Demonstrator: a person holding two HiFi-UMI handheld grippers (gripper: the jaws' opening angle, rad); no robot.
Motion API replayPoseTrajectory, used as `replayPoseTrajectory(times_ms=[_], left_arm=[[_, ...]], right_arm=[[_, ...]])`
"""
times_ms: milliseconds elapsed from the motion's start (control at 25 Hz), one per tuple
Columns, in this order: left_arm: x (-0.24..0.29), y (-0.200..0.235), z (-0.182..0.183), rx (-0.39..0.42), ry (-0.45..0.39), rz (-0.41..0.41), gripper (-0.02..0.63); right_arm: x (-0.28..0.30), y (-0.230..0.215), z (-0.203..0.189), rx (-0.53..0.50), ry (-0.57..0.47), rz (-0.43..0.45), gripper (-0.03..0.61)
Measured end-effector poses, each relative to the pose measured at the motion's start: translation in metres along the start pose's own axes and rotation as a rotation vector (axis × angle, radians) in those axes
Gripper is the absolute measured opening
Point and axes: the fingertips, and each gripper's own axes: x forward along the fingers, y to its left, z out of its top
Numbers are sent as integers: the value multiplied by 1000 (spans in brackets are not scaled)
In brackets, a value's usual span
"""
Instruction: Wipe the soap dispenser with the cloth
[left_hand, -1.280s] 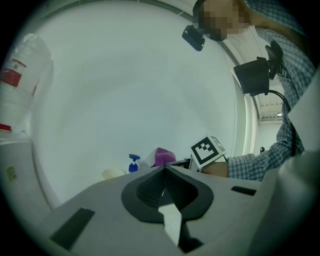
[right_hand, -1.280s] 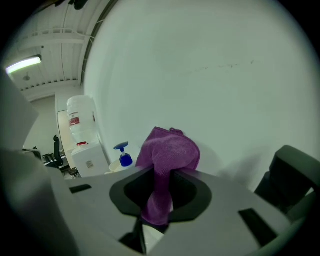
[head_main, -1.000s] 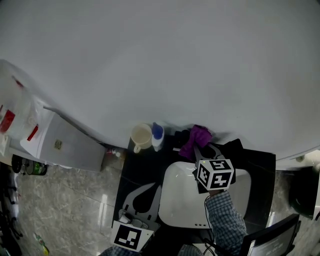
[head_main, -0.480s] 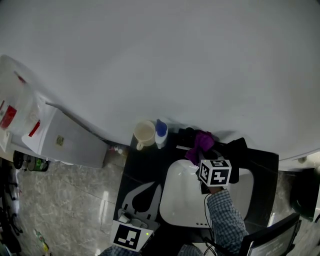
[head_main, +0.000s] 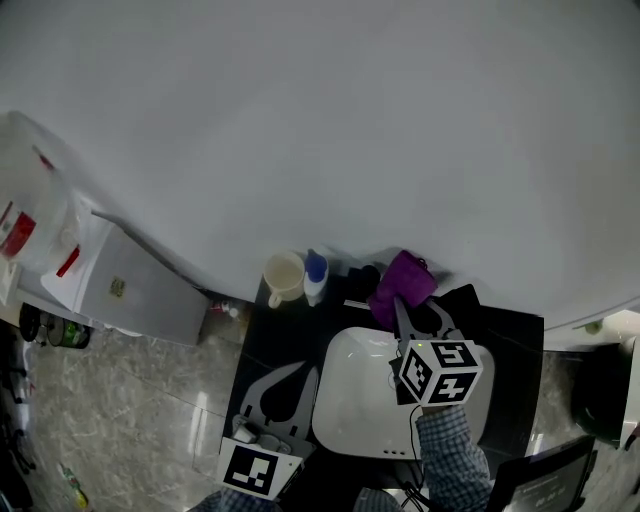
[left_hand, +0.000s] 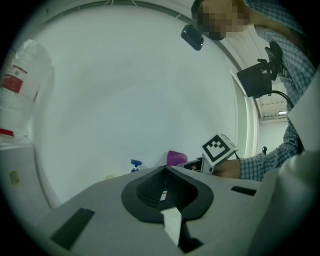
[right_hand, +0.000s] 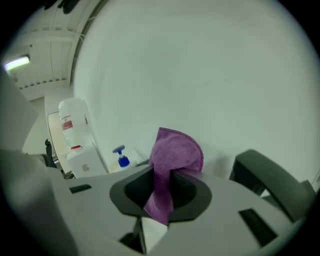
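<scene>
Since the right gripper (head_main: 410, 315) has its jaws clamped on the purple cloth (right_hand: 174, 152), it is the nearer one: the soap dispenser (right_hand: 121, 158) stands upright ahead and left of those jaws, apart from the cloth, beside a cup (head_main: 283, 273). The left gripper (left_hand: 165, 172), jaws together and empty, hangs farther back

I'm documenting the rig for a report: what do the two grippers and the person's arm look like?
Both the left gripper and the right gripper are flat grey plastic with a black-lined hollow behind the jaws. Each carries a white cube with black square markers: the left cube, the right cube. The right arm wears a blue-and-white checked sleeve.
</scene>
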Motion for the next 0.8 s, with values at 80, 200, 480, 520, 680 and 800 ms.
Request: replayPoseTrajectory(times_ms=[80,200,480,520,680,800], left_arm=[[-1,0,0,-6,-2,5,2],[-4,2,-2,-8,-1,15,2],[-14,10,-7,-10,16,45,2],[-15,11,-8,-11,18,49,2],[-18,15,-13,-13,26,61,2],[-20,16,-15,-16,28,68,2]], right_arm=[[-1,11,21,-6,-49,24,77],[8,27,33,-19,-68,54,77],[45,64,-2,-65,24,115,77],[49,68,-8,-81,36,122,77],[60,80,-32,-133,88,142,77],[69,78,-60,-129,153,141,77]])
